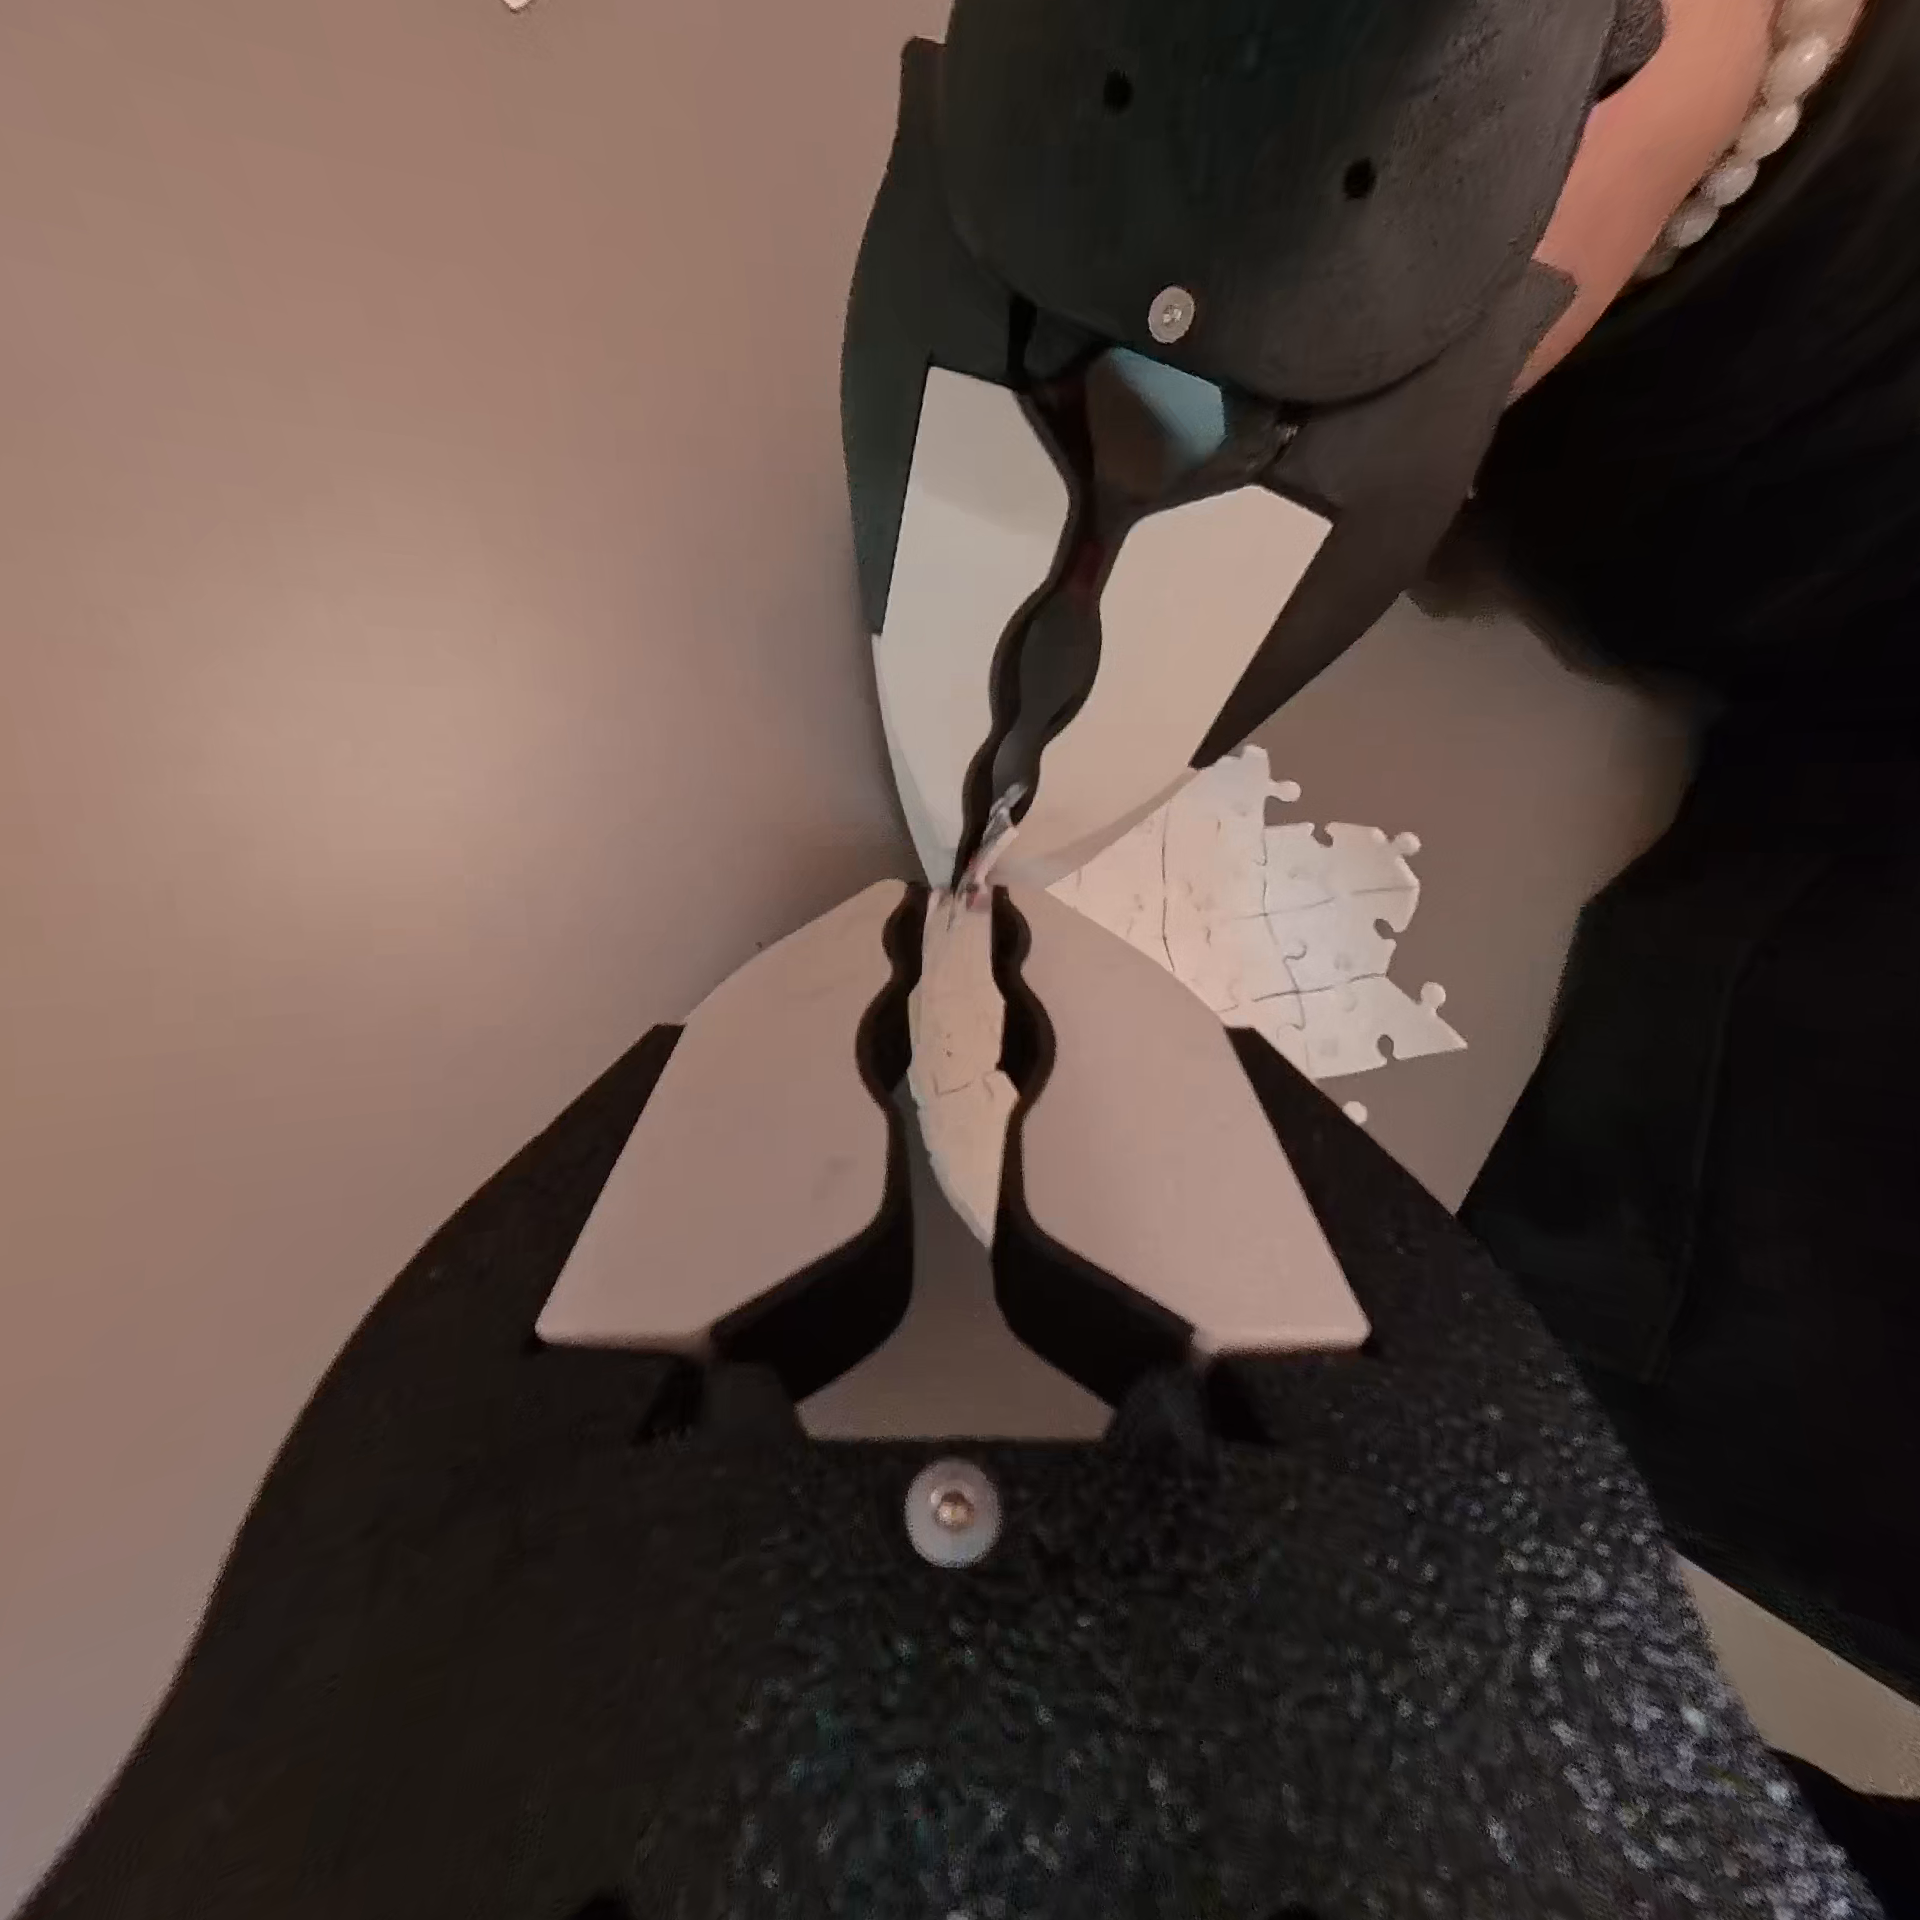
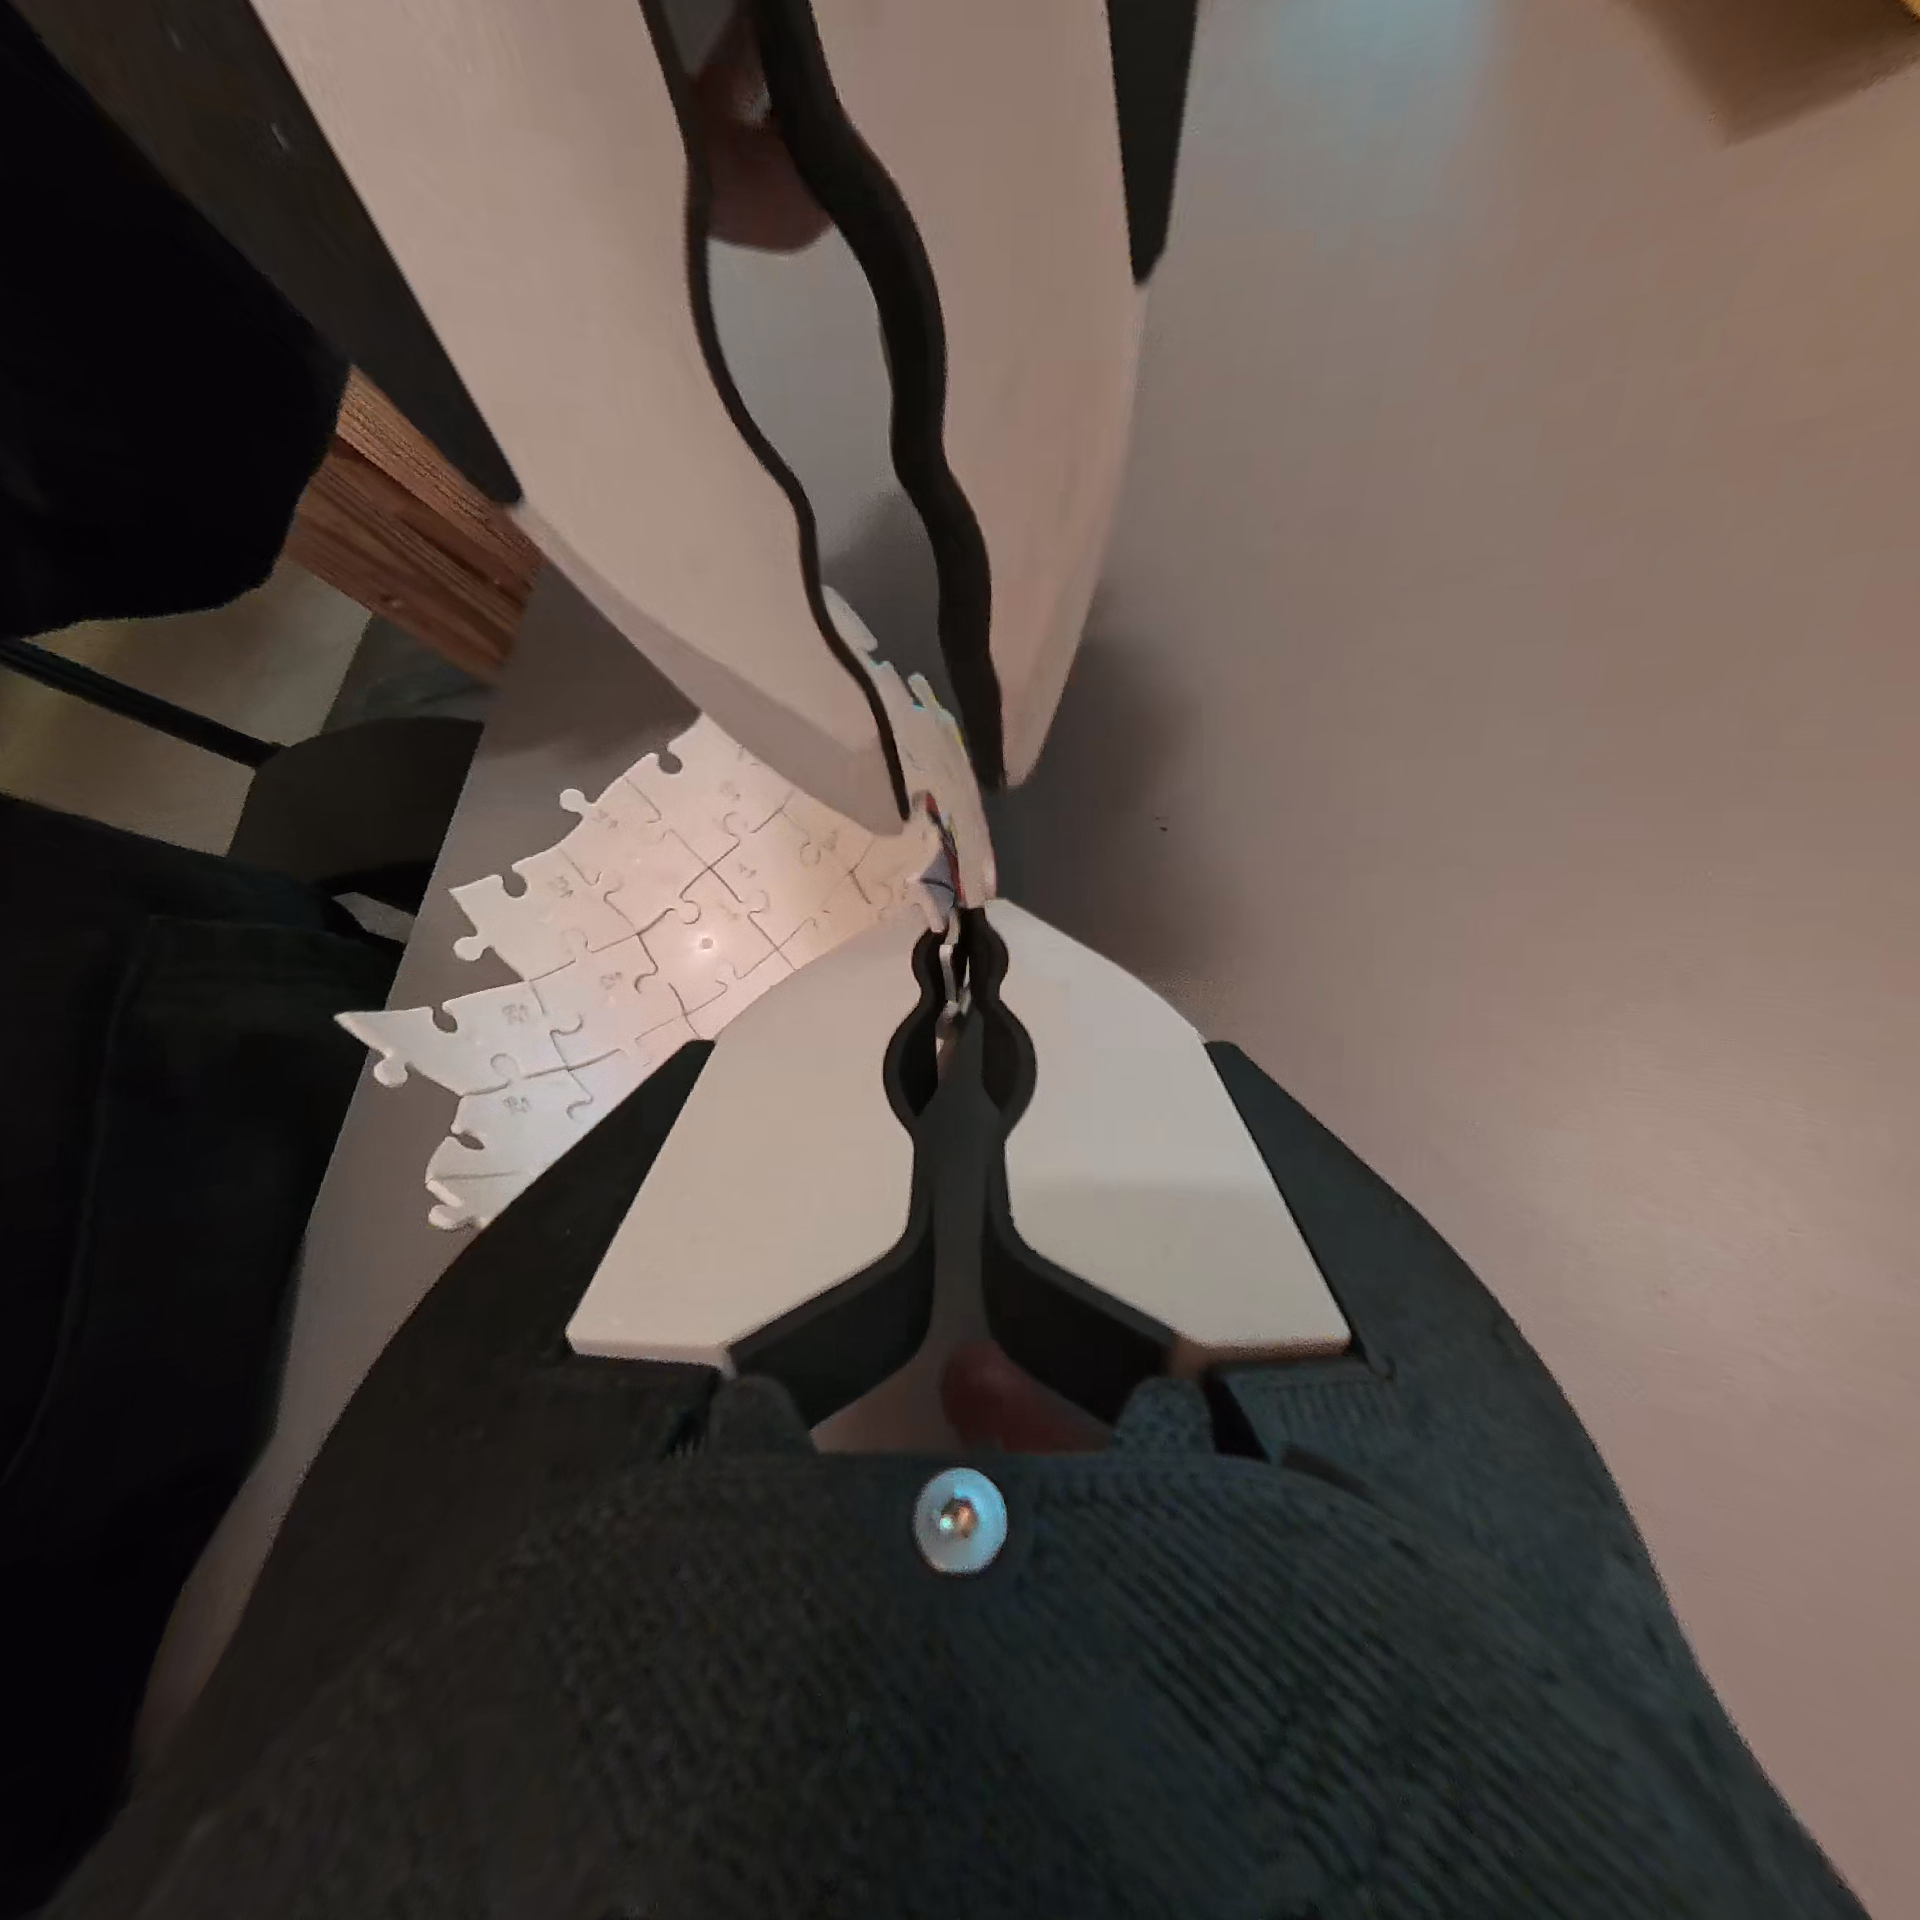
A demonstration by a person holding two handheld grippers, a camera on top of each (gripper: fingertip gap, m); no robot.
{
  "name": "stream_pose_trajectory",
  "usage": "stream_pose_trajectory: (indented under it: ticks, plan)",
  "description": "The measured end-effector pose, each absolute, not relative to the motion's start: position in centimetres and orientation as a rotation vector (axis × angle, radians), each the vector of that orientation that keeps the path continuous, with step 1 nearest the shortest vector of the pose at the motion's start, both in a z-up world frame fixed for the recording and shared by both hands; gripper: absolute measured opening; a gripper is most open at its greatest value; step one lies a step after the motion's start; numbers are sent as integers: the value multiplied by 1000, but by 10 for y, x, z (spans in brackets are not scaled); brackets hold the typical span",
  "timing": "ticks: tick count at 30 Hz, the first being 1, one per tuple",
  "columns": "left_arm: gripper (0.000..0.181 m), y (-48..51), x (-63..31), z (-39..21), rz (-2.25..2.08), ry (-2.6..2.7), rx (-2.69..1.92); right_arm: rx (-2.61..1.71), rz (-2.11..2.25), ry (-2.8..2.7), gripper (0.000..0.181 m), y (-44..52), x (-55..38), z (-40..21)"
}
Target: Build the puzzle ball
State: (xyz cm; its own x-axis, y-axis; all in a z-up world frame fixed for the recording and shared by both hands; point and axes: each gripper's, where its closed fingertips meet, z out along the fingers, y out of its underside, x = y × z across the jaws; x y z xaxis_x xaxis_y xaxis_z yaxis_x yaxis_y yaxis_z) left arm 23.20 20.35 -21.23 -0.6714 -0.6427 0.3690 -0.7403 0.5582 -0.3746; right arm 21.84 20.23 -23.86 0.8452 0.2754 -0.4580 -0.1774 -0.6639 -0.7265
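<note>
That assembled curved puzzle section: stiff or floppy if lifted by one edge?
Probably holds its shape: the curved puzzle section keeps its bow while the left claw grips only its edge. Likely light, since thin pieces show. The seams look like the weak spots; the right claw pressing a piece in could pop the interlocks.

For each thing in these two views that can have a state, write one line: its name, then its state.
Left gripper: jaws shut on the assembled puzzle section.
Right gripper: jaws shut on a single puzzle piece.
Assembled puzzle section: curved, partly built, held off the table, blank side showing.
Single puzzle piece: loose, meeting the section's edge.
</note>
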Motion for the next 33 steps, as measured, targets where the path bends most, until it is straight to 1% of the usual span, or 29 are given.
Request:
stream_pose_trajectory:
  ticks: [5, 9, 13, 16, 20, 27, 33]
  plan:
    - [12, 223, 226, -207, 794, -2607, 1230, -2235, 681, -34, 3, 205, 219, -239]
    - [15, 226, 216, -206, 929, -2545, 1238, -2280, 685, -28, 3, 205, 218, -241]
    - [28, 224, 210, -218, 958, -2502, 1276, -2317, 689, -14, 3, 206, 218, -242]
    - [22, 229, 212, -231, 822, -2640, 1259, -2358, 683, 0, 3, 206, 218, -244]
    - [16, 229, 212, -235, 651, -2770, 1081, -2399, 682, 6, 3, 205, 217, -245]
    - [1, 212, 220, -232, 758, -2568, 934, -2453, 694, 84, 3, 204, 217, -251]
    - [0, 207, 217, -235, 820, -2474, 838, -2455, 718, 164, 3, 204, 218, -253]
